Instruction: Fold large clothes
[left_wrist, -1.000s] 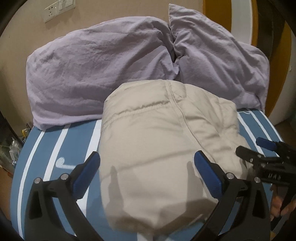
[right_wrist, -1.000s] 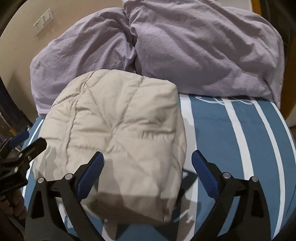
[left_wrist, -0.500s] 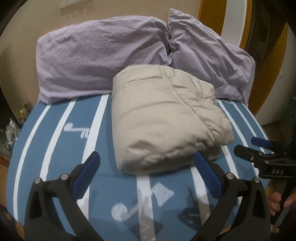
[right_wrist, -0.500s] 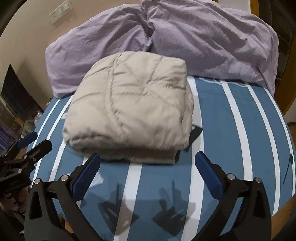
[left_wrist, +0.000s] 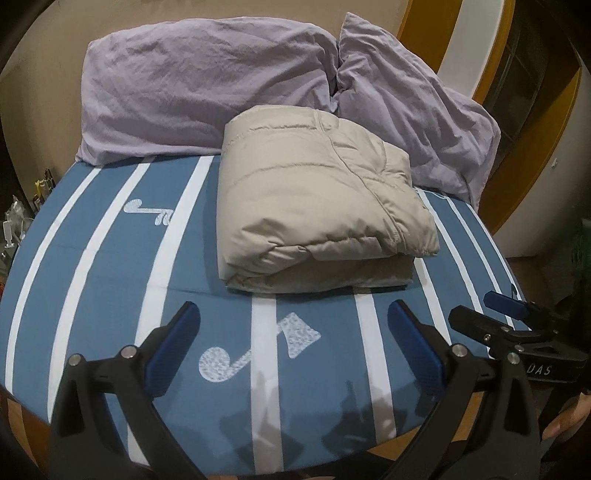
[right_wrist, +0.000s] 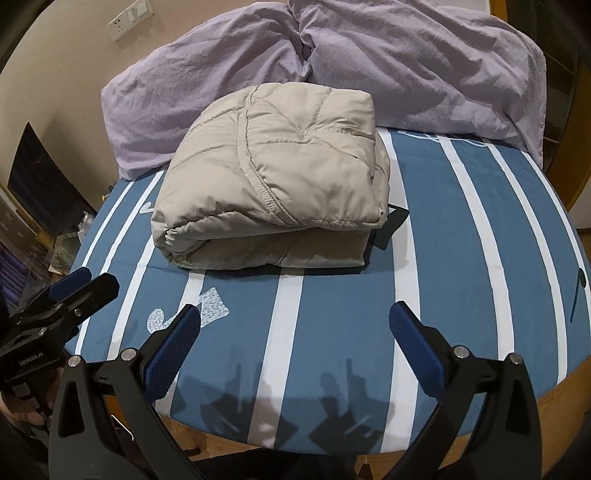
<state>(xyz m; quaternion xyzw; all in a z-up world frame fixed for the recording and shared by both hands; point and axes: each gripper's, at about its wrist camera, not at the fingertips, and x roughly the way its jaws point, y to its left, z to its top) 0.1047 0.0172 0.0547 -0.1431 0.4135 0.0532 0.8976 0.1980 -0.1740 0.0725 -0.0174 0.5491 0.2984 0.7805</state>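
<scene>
A beige quilted jacket (left_wrist: 317, 199) lies folded into a thick block on the blue bed with white stripes (left_wrist: 110, 266); it also shows in the right wrist view (right_wrist: 280, 177). My left gripper (left_wrist: 293, 350) is open and empty, above the bed's near edge, well short of the jacket. My right gripper (right_wrist: 295, 350) is open and empty, also back near the front edge. The right gripper shows at the right of the left wrist view (left_wrist: 517, 328). The left gripper shows at the left of the right wrist view (right_wrist: 55, 310).
Two lilac pillows (left_wrist: 207, 81) (right_wrist: 424, 62) lie against the wall behind the jacket. A wall socket (right_wrist: 125, 20) is above them. The bed's wooden edge (right_wrist: 561, 398) is just below my grippers. Clutter stands on the floor at the left (right_wrist: 40, 206).
Both grippers have pulled back from the folded jacket toward the bed's front edge. The jacket has stayed folded in place. Both stay open.
</scene>
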